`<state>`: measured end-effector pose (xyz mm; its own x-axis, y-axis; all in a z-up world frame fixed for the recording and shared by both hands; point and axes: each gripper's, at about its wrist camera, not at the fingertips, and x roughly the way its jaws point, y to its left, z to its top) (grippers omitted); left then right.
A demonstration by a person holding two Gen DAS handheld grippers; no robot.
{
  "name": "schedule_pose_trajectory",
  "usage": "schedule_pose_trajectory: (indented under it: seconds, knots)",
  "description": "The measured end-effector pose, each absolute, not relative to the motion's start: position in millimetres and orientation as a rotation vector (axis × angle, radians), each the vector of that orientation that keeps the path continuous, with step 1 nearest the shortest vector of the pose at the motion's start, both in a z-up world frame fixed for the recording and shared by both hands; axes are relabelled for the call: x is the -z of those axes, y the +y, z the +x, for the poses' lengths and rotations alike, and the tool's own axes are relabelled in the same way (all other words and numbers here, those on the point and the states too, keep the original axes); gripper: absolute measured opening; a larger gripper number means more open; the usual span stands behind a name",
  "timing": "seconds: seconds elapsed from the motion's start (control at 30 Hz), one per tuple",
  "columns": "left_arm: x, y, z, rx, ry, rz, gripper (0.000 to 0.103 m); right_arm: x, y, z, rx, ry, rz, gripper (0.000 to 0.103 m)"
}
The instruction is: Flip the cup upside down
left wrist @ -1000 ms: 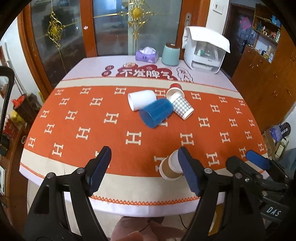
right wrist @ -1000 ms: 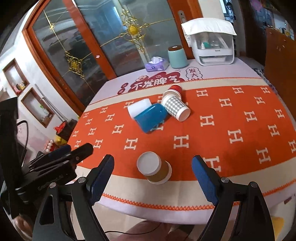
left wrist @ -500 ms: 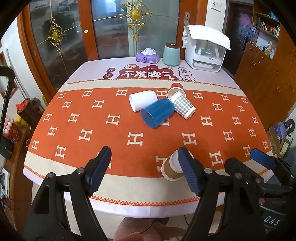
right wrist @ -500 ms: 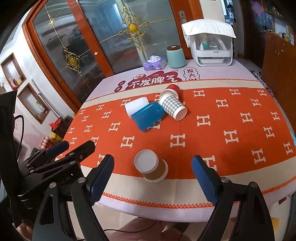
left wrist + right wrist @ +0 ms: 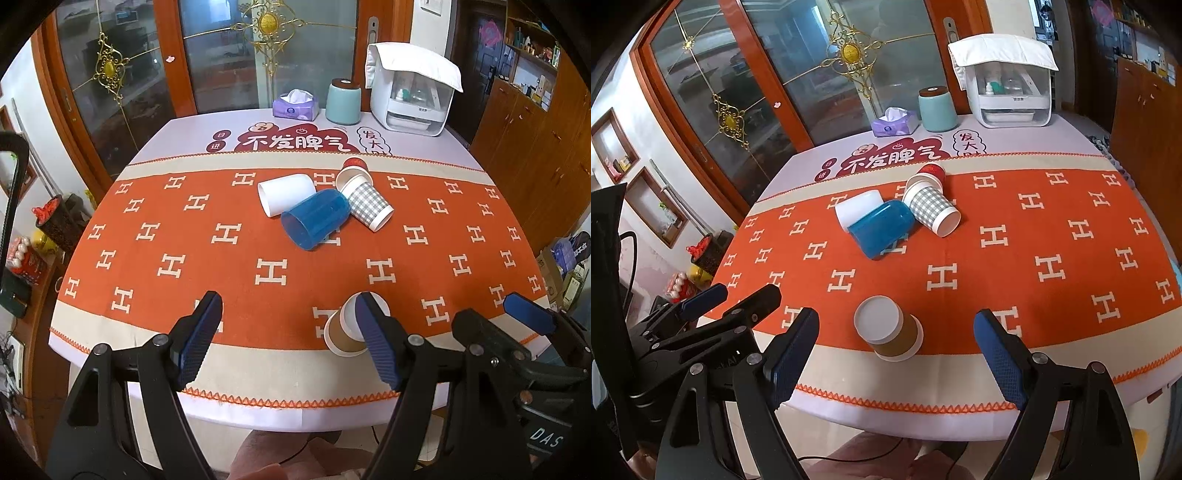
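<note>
Four cups lie tipped together mid-table: white cup [image 5: 857,208], blue cup [image 5: 881,229], checked cup [image 5: 931,208] and red cup [image 5: 929,173], visible mouths empty. Nearer, the brown paper cup [image 5: 892,330] stands upside down by the tablecloth [image 5: 1052,236] border. Left gripper [image 5: 288,339] and right gripper [image 5: 895,360] both gape, holding nothing.

Left wrist view: set above the near edge of the orange H-patterned tablecloth [image 5: 258,236], facing the glass-panelled wooden doors [image 5: 221,55]. Right wrist view: same edge, further right, angled slightly leftward. Shared: the upturned brown paper cup [image 5: 341,334] [image 5: 895,338] close by, the blue plastic tumbler [image 5: 316,219] [image 5: 881,227] mid-table, and each other's black clamp frames.
</note>
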<state>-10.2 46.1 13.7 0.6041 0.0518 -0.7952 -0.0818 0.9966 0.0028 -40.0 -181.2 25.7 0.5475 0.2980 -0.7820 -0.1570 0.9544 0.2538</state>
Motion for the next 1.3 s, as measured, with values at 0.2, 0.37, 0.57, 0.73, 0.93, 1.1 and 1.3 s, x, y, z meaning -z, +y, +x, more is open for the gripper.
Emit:
schedule_pose_trajectory:
  seconds: [0.2, 0.37, 0.57, 0.73, 0.93, 1.1, 1.3]
  knots:
    - [-13, 47, -10, -0.079, 0.919, -0.033, 0.072, -25, -181, -40, -0.272, 0.955, 0.161, 0.087]
    - [-12, 48, -9, -0.079, 0.921, -0.033, 0.072, -25, -181, -39, -0.271, 0.955, 0.161, 0.087]
    - [-9, 50, -8, -0.078, 0.925, -0.032, 0.072, -25, -182, -38, -0.271, 0.958, 0.163, 0.087]
    - [-7, 52, -6, -0.077, 0.932, -0.031, 0.072, -23, -181, -38, -0.270, 0.962, 0.165, 0.087]
    - [-6, 52, -4, -0.077, 0.934, -0.030, 0.072, -23, -181, -37, -0.271, 0.963, 0.166, 0.087]
    - [-4, 54, -2, -0.077, 0.941, -0.029, 0.072, -23, -181, -36, -0.272, 0.966, 0.168, 0.087]
    - [-2, 56, 0, -0.075, 0.950, -0.024, 0.072, -15, -177, -42, -0.271, 0.977, 0.176, 0.087]
